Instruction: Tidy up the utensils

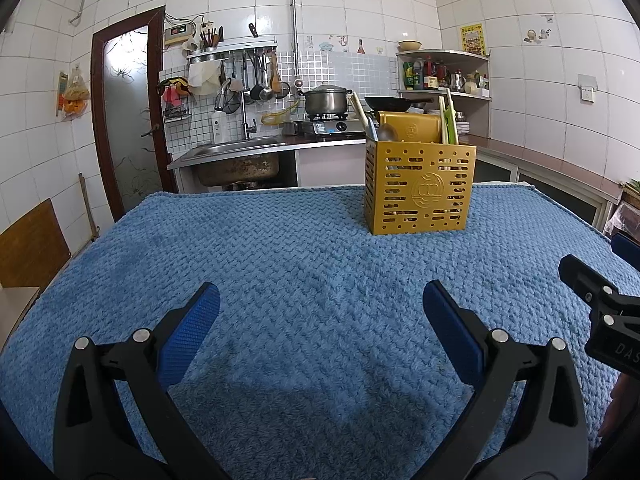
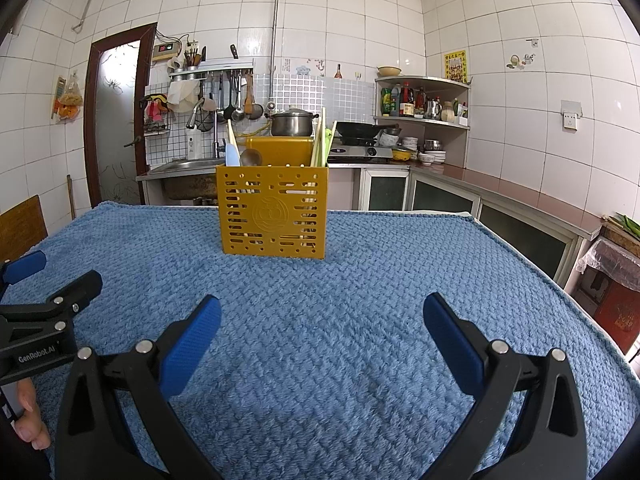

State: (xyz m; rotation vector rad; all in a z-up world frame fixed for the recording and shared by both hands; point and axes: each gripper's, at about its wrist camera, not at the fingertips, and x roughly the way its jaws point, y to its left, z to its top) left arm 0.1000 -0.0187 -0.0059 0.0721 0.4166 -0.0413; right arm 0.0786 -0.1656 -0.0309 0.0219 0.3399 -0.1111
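Left wrist view: the left gripper [image 1: 321, 312] is hovering low over a blue knitted cloth [image 1: 280, 264] that is covering the table, its two blue-padded fingers [image 1: 188, 332] standing wide apart with nothing between them. A yellow perforated utensil holder [image 1: 419, 188] is standing upright on the far right part of the cloth, well apart from the gripper. Utensils are sticking up out of it: pale chopsticks [image 1: 359, 114] and a brown spoon [image 1: 387, 133] at its left side, and a light green utensil [image 1: 452, 122] with more pale sticks at its right. Part of the right gripper [image 1: 600, 312] is showing at the right edge. Behind the table, a steel sink [image 1: 240, 150] and a lidded pot [image 1: 326, 100] on a stove are lining the tiled wall.

Right wrist view: the right gripper [image 2: 322, 316] is also hanging just above the blue knitted cloth [image 2: 360, 280], its blue-padded fingers [image 2: 192, 344] spread wide and gripping nothing. The yellow perforated utensil holder [image 2: 274, 212] is sitting straight ahead near the far edge of the cloth, upright. A pale blue spatula [image 2: 232, 155] and the brown spoon [image 2: 251, 157] are poking out on its left side, chopsticks [image 2: 319, 136] and the green utensil [image 2: 329, 138] on its right. The left gripper [image 2: 44, 280] is showing at the left edge, with the person's fingers [image 2: 30, 420] below it. A black wok [image 2: 360, 130] is resting on the stove beyond.
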